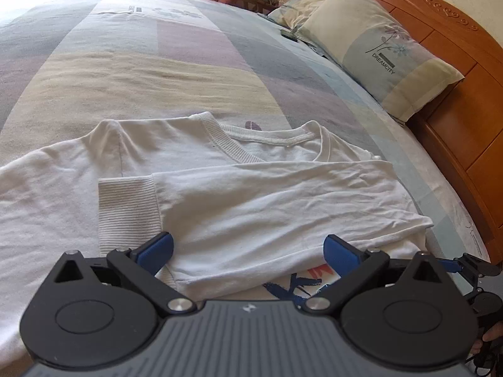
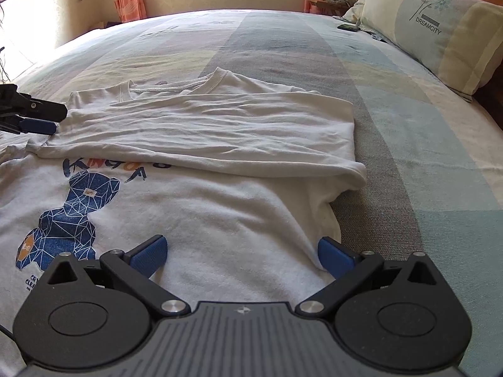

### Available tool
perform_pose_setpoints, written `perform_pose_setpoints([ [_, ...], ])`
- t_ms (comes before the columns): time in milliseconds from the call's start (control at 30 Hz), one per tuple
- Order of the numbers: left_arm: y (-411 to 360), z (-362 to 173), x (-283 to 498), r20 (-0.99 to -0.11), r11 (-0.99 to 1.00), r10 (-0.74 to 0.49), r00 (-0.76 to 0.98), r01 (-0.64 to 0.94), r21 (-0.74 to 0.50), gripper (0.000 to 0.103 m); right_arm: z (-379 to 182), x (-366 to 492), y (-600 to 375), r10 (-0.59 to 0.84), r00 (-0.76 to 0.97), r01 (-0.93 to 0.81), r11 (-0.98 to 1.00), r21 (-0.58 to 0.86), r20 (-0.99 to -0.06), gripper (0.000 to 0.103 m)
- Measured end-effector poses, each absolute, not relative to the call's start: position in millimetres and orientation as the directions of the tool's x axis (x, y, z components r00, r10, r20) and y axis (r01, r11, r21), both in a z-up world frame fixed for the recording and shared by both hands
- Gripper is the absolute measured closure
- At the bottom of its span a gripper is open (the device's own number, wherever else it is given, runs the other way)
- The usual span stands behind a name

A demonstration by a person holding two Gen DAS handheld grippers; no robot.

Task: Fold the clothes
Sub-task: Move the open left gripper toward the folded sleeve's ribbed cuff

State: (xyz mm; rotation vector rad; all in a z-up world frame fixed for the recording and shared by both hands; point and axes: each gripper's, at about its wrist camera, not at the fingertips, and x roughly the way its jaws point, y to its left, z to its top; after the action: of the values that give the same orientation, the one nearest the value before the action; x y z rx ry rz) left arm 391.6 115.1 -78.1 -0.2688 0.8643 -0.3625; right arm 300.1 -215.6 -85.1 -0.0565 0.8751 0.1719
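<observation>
Both my tools, left tool [image 1: 248,249] and right tool [image 2: 242,251], released, over white sweatshirt [image 2: 195,213] on bed [image 2: 408,119]. One sleeve [image 2: 201,132] folded across; I'd pinch the other cuff, lay it flat.

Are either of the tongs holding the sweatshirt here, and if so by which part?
Nothing is held. The left tongs and right tongs are both open over the white sweatshirt, gripping no cloth.
</observation>
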Motion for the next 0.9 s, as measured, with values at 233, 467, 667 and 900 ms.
perform_pose_setpoints([
  [233, 112, -70, 373, -0.679, 0.913, -0.406, 0.612, 0.241, -0.330, 0.001, -65, 275, -219, 0.121, 0.635, -0.129, 0.990, 0.050, -0.763, 0.000],
  [467, 127, -67, 368, -0.668, 0.905, -0.422, 0.613, 0.232, -0.358, 0.001, -75, 261, -209, 0.123, 0.572, -0.153, 0.987, 0.042, -0.811, 0.000],
  [667, 138, -83, 380, -0.693, 0.904, -0.423, 0.585, 0.217, -0.368, 0.001, -87, 255, -203, 0.094, 0.562, -0.127, 0.992, 0.026, -0.822, 0.000],
  [900, 148, -83, 378, -0.670, 0.880, -0.470, 0.575, 0.246, -0.406, 0.001, -88, 260, -202, 0.072, 0.545, -0.075, 0.996, 0.037, -0.836, 0.000],
])
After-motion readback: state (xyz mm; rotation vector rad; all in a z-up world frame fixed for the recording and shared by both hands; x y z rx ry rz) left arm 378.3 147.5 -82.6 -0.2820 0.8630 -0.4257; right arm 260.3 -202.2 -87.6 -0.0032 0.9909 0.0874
